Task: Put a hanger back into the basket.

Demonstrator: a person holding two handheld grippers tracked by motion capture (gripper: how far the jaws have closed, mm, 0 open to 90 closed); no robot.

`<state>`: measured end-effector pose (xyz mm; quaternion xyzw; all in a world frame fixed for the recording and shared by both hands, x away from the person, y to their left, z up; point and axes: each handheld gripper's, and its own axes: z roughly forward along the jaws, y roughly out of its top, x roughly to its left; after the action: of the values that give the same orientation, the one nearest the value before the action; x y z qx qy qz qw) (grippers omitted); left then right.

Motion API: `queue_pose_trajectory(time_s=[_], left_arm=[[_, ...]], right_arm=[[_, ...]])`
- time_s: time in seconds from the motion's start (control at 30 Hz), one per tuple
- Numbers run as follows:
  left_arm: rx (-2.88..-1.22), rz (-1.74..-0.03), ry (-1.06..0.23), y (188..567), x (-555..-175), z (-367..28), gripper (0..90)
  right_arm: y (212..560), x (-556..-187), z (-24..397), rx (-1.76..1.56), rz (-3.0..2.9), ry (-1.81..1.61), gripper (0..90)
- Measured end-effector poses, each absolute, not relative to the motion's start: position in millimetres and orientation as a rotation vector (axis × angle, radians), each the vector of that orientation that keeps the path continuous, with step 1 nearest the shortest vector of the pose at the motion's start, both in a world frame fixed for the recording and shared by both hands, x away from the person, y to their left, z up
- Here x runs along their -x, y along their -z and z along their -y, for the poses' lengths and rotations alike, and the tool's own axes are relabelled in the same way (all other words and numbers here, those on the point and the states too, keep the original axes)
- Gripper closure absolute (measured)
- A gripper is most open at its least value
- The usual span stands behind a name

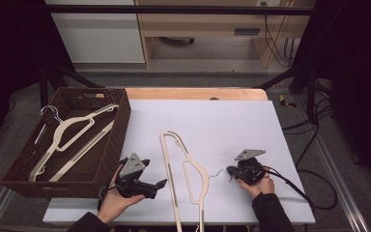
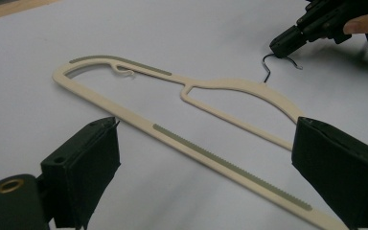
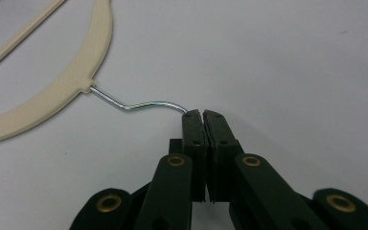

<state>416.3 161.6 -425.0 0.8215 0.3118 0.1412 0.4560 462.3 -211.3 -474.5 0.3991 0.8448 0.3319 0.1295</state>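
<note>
My right tongs [image 3: 203,113] are clamped on the wire hook [image 3: 139,104] of the cream hanger [image 1: 186,179], pads pressed together with the wire pinched at their tip. The hanger lies flat on the white desk [image 1: 232,121] with its hook pointing toward my right hand [image 1: 258,186]. Its long bar runs from the near edge of the desk away from me, and its far end stops about halfway up the desk.

My left tongs [image 2: 206,167] stand wide open, just left of the hanger's bar, which shows between the two pads but untouched. My left hand [image 1: 118,200] rests near the desk's front edge, close to the wicker basket [image 1: 121,125].

The basket sits well left of the hanger, overhanging the desk's left edge, and already holds another cream hanger [image 1: 72,137]. Between the hanger on the desk and the basket wall there is a bare white strip. Beyond the hanger's far end and to its right the desk is open surface up to the edges.

The hanger is slim, flat and pale, with grey grip strips [image 2: 230,165] along the bar and shoulder, a small notch hook [image 2: 123,72] near one end, and a thin bent metal hook.
</note>
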Motion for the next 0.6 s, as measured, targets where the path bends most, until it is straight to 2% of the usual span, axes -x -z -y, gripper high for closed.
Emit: queue_pose_trajectory(time_s=[0.33, 0.6], left_arm=[[-2.102, -0.716, -0.322, 422.6, -419.8, -106.3, 11.4], [-2.179, -0.728, -0.264, 439.4, -423.5, -67.7, 14.2]], right_arm=[[465.2, -459.4, 213.2, -1.194, -2.431, -0.995, 89.1], [446.9, -451.3, 213.3, -1.140, -2.396, -1.024, 89.1]])
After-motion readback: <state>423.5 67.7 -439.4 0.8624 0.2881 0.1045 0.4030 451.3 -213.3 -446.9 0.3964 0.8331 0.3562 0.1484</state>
